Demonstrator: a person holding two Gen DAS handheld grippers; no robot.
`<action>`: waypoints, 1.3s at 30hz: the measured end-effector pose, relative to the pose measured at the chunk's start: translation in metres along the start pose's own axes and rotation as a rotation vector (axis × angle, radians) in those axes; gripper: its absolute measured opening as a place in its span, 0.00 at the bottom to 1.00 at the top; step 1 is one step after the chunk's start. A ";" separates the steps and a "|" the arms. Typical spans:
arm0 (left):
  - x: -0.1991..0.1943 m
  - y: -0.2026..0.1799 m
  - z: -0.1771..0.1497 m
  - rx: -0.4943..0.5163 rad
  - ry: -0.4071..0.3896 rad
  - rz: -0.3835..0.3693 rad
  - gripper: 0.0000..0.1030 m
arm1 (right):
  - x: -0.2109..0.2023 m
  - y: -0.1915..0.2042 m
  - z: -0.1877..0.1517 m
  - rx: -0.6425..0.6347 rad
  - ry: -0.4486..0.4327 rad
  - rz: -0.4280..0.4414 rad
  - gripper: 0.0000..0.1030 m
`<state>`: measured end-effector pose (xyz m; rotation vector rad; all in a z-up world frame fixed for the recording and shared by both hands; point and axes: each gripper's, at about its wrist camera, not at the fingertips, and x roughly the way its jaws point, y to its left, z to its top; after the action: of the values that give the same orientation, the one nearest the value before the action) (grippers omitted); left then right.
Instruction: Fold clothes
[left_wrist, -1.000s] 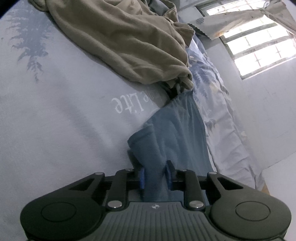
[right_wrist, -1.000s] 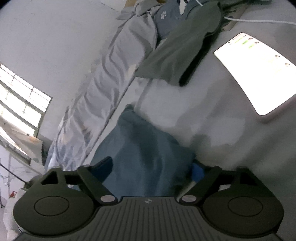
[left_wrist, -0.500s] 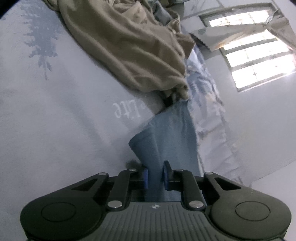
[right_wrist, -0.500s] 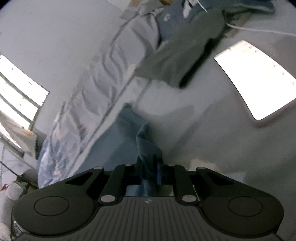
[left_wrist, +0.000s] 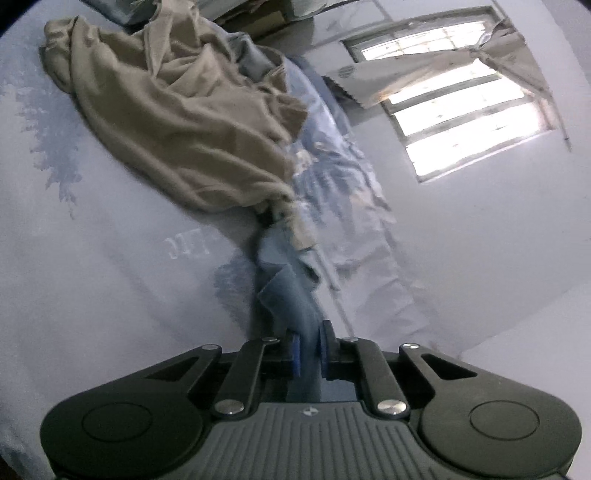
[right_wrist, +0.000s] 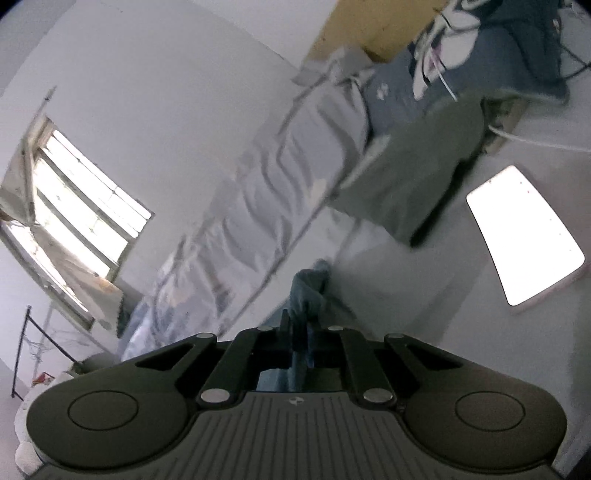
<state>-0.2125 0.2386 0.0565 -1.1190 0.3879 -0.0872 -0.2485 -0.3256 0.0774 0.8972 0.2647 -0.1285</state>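
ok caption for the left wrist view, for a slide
Left gripper pinching a blue garment above the bed sheet, beige clothing heaped behind.

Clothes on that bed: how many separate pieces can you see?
3. A blue garment pinched by both the left gripper and right gripper; a crumpled beige garment beyond it; a grey-green garment beside the lit tablet. More may lie hidden.

Barred window in pale wall, ragged curtain tied aside. Lit tablet screen lying on bedsheet. White cable beside it. Sneaker at far end
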 end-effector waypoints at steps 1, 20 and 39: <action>-0.006 -0.004 0.001 -0.004 -0.002 -0.010 0.06 | -0.007 0.003 0.002 0.007 -0.010 0.017 0.06; -0.106 -0.116 0.033 0.001 -0.128 -0.345 0.05 | -0.146 0.072 0.085 0.004 -0.335 0.314 0.06; -0.119 -0.121 0.035 0.015 -0.157 -0.289 0.05 | -0.159 0.082 0.088 -0.026 -0.341 0.308 0.06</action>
<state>-0.2959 0.2468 0.2085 -1.1530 0.0830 -0.2545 -0.3671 -0.3442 0.2364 0.8642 -0.1892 0.0085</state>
